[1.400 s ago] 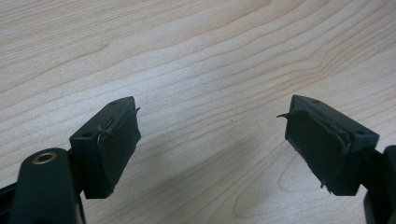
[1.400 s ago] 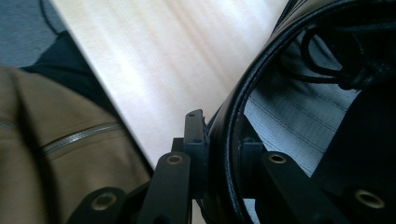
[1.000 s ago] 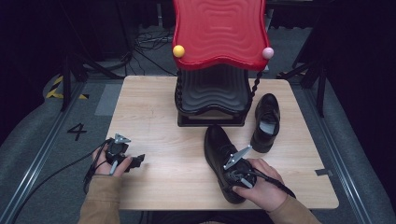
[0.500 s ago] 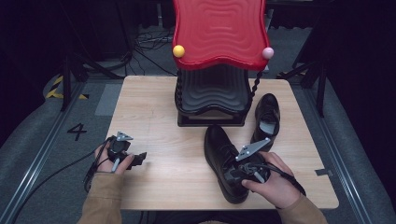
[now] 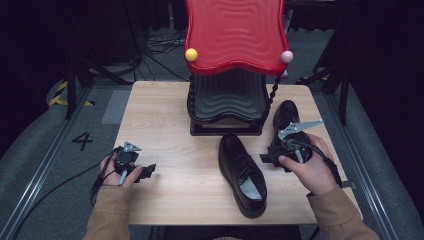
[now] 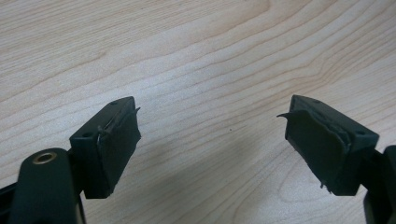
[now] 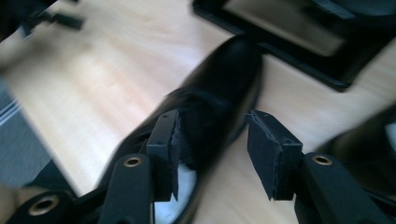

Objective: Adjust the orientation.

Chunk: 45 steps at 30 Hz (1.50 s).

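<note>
only a floor-marked "4" (image 5: pixel 82 140); left gripper (image 5: pixel 146 173) wide, right gripper (image 5: pixel 265 158) opening, empty

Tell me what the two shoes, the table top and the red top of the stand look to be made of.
Near shoe and far shoe: black, smooth, faintly glossy, probably leather or imitation. Table top: pale wood or wood-look laminate, with matte grain lines plain in the left gripper view. Red top: glossy and rippled, likely moulded plastic.

A lab or studio recording bay — black surroundings, cables (image 5: pixel 160 42) on the grey floor upper left, hazard tape (image 5: pixel 62 92) and a floor number (image 5: pixel 82 140) at left.
</note>
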Tool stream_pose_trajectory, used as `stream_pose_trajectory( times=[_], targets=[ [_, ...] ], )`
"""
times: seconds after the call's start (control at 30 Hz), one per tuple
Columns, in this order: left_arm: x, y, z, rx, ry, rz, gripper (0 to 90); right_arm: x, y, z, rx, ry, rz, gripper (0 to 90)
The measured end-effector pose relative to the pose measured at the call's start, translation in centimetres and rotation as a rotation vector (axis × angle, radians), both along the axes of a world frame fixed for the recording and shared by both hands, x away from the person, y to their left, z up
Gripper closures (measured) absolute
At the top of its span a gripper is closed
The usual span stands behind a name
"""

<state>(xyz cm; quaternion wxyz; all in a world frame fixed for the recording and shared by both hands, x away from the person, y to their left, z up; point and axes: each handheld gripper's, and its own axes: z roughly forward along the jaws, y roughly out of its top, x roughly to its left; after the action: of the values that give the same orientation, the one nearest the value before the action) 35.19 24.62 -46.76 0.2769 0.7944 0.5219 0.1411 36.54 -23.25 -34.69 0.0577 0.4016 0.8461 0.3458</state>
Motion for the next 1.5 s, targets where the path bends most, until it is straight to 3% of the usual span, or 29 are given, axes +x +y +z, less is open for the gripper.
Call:
stream_pose_trajectory(
  times=[0.17,0.33,0.47,0.53,0.63,0.73,0.87,1.07,1.2,1.23,1.5],
  targets=[
    [0.0,0.1,0.0,0.005,0.001,-0.006,18.1,2.4,-1.6,-0.5,-0.026,0.018,-0.086,51.6],
    [0.0,0.1,-0.1,0.007,0.003,-0.008,18.1,4.6,-2.9,-1.6,-0.09,0.07,-0.179,50.9],
    [0.0,0.1,-0.1,0.005,0.01,-0.007,18.1,5.9,-3.3,-2.6,-0.117,0.123,-0.203,49.1],
    [0.0,0.1,-0.1,0.004,0.008,-0.005,18.1,6.4,-3.3,-2.5,-0.101,0.147,-0.222,51.0],
    [0.0,0.1,-0.1,0.004,0.012,-0.005,18.1,6.7,-2.9,-2.4,-0.139,0.122,-0.235,53.0],
    [0.0,0.2,-0.2,0.003,0.013,-0.006,18.1,6.8,-2.7,-2.4,-0.14,0.118,-0.231,52.3],
    [0.0,0.2,-0.1,-0.001,0.014,-0.006,18.1,8.4,-2.5,-3.9,-0.218,0.156,-0.246,53.2],
    [0.0,0.2,-0.3,0.002,0.012,-0.001,18.1,10.0,-2.3,-5.9,-0.25,0.244,-0.25,57.0],
    [0.0,0.2,-0.3,0.003,0.013,-0.002,18.1,10.7,-2.1,-7.1,-0.244,0.286,-0.187,69.4],
    [0.0,0.2,-0.3,0.004,0.01,-0.001,18.1,10.8,-2.0,-7.4,-0.257,0.299,-0.19,74.1],
    [0.0,0.2,-0.2,-0.002,0.014,0.0,18.1,10.8,-2.4,-7.5,-0.218,0.327,-0.225,79.1]
  ],
)
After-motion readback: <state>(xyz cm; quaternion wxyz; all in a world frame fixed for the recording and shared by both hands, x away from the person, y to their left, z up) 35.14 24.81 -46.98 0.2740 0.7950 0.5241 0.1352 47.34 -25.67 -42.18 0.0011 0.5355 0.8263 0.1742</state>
